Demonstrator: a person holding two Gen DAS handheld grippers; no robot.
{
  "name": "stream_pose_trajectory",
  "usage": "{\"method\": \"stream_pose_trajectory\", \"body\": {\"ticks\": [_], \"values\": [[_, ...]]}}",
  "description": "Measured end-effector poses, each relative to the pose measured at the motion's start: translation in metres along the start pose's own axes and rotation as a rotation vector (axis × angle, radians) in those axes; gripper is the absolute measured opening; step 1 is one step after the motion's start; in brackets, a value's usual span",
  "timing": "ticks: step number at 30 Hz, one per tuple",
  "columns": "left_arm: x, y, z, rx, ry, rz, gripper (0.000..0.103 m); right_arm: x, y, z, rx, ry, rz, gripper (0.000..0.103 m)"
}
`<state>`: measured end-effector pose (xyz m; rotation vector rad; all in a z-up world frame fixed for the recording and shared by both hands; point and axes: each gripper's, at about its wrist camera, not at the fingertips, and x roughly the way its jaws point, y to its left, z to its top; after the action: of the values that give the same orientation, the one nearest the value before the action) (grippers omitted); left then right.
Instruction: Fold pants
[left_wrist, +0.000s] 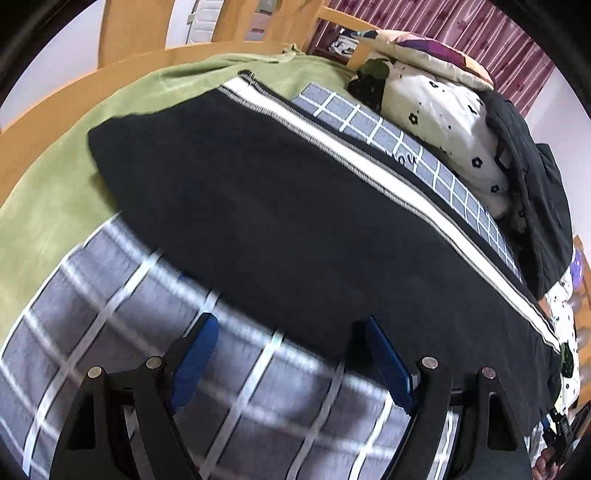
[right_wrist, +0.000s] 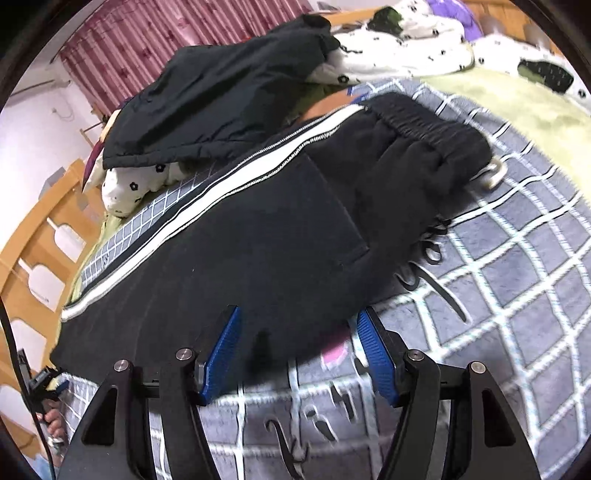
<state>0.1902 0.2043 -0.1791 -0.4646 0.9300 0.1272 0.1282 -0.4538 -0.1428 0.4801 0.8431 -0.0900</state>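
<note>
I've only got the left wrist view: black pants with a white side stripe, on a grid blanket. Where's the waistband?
Observer: The elastic waistband shows only in the right wrist view, at the far right end of the pants.
Operator: Is the right gripper holding anything?
Observer: No. The right gripper is open, its blue fingers hovering at the near edge of the pants.
Operator: Anything loose near the waist?
Observer: A white drawstring end pokes out past the waistband onto the grid blanket.
</note>
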Motion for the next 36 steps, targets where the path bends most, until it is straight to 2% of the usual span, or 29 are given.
{"method": "stream_pose_trajectory", "body": {"ticks": [5, 7, 8, 9, 10, 11, 12, 14, 16, 17, 19, 23, 28, 31, 33, 35, 36], "values": [[0.017, 0.003, 0.02, -0.047, -0.042, -0.006, 0.079, 0.029, -0.006, 0.019, 0.043, -0.003, -0.015, 0.064], [0.023, 0.002, 0.03, -0.068, -0.061, 0.003, 0.078, 0.038, -0.013, 0.03, 0.1, -0.028, -0.007, 0.064], [0.026, 0.001, 0.033, -0.069, -0.065, 0.016, 0.072, 0.042, -0.016, 0.035, 0.122, -0.037, -0.004, 0.064], [0.029, 0.0, 0.037, -0.067, -0.069, 0.036, 0.063, 0.045, -0.018, 0.039, 0.139, -0.047, -0.006, 0.059], [0.032, -0.002, 0.041, -0.067, -0.069, 0.066, 0.057, 0.049, -0.019, 0.045, 0.156, -0.06, -0.024, 0.045], [0.033, -0.004, 0.044, -0.072, -0.068, 0.089, 0.037, 0.054, -0.019, 0.049, 0.161, -0.059, -0.043, 0.03], [0.033, -0.004, 0.048, -0.079, -0.074, 0.123, 0.015, 0.058, -0.019, 0.054, 0.153, -0.056, -0.045, 0.028], [0.026, -0.007, 0.056, -0.073, -0.085, 0.119, 0.01, 0.056, -0.014, 0.063, 0.141, -0.073, -0.048, 0.019], [0.003, -0.015, 0.063, -0.059, -0.125, 0.084, 0.009, 0.043, -0.006, 0.075, 0.123, -0.11, -0.037, 0.016], [-0.008, -0.02, 0.065, -0.032, -0.131, 0.073, 0.009, 0.023, 0.0, 0.084, 0.116, -0.159, -0.002, 0.016], [-0.035, -0.031, 0.062, 0.018, -0.14, 0.048, 0.009, -0.001, 0.005, 0.094, 0.117, -0.187, 0.029, 0.015], [-0.076, -0.037, 0.029, 0.102, -0.134, -0.003, 0.01, -0.053, -0.001, 0.097, 0.092, -0.205, 0.009, 0.015], [-0.085, -0.023, -0.031, 0.146, -0.051, -0.035, 0.01, -0.098, -0.049, 0.056, 0.05, -0.13, -0.015, 0.016], [-0.068, -0.016, -0.066, 0.202, -0.008, 0.019, 0.013, -0.104, -0.072, 0.024, 0.017, -0.073, -0.053, 0.018], [-0.06, -0.011, -0.077, 0.201, 0.001, 0.049, 0.021, -0.092, -0.086, 0.0, 0.02, -0.015, -0.079, 0.02], [-0.056, -0.004, -0.08, 0.157, 0.008, 0.051, 0.029, -0.084, -0.097, -0.016, 0.045, 0.003, -0.107, 0.035], [-0.059, 0.0, -0.079, 0.139, 0.011, 0.047, 0.038, -0.083, -0.101, -0.025, 0.055, 0.007, -0.121, 0.04]]}}
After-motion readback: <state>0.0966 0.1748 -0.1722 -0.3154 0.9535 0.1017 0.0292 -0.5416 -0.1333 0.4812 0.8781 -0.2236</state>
